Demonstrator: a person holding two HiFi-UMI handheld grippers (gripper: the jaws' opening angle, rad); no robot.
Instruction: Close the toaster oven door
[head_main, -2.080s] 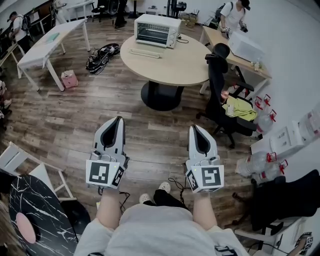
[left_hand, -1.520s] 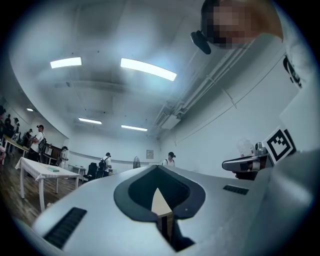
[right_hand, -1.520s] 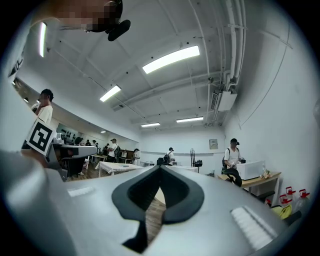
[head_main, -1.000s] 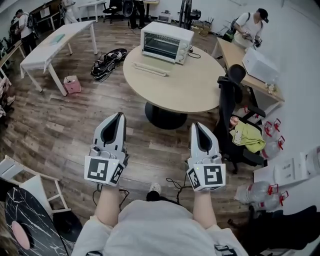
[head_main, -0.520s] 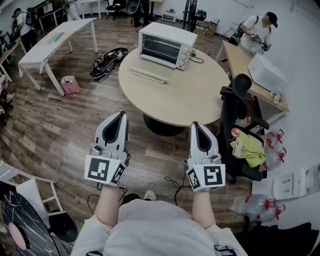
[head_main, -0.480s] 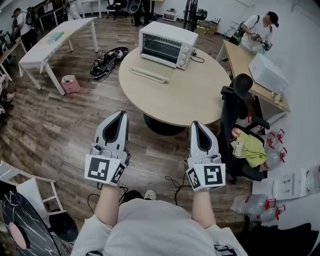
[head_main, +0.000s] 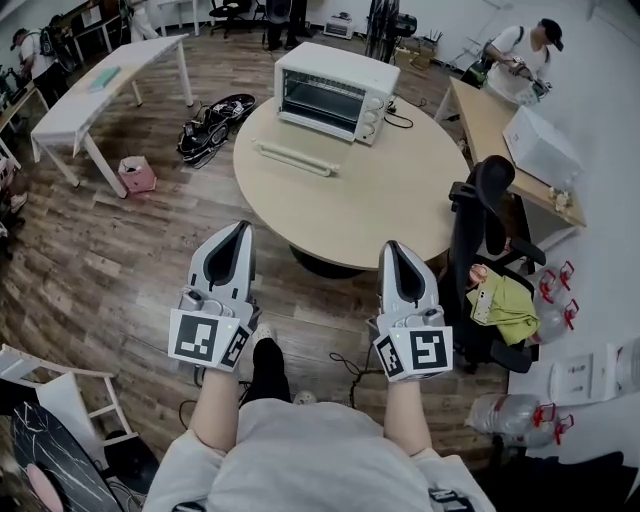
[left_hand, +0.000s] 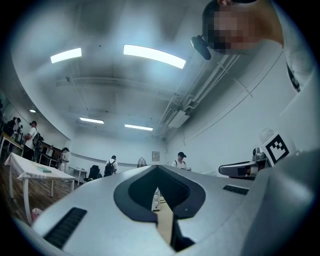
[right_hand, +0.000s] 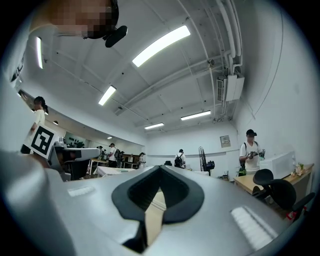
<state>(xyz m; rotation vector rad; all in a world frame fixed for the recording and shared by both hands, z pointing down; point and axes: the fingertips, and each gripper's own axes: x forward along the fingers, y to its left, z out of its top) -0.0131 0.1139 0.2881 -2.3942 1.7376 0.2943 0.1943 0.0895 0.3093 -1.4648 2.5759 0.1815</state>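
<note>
— Where's the toaster oven (head_main: 335, 90) from my tongs?

— Well ahead of both, on the far side of the round table (head_main: 400, 200). Your left gripper (head_main: 240, 230) and right gripper (head_main: 392, 250) are pinched together, empty. The pale bar (head_main: 295, 158) in front, probably the lowered door's handle, runs crosswise; your left looks nearer.

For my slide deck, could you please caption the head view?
Left gripper and right gripper, both shut, point toward a round table carrying a white toaster oven.
</note>
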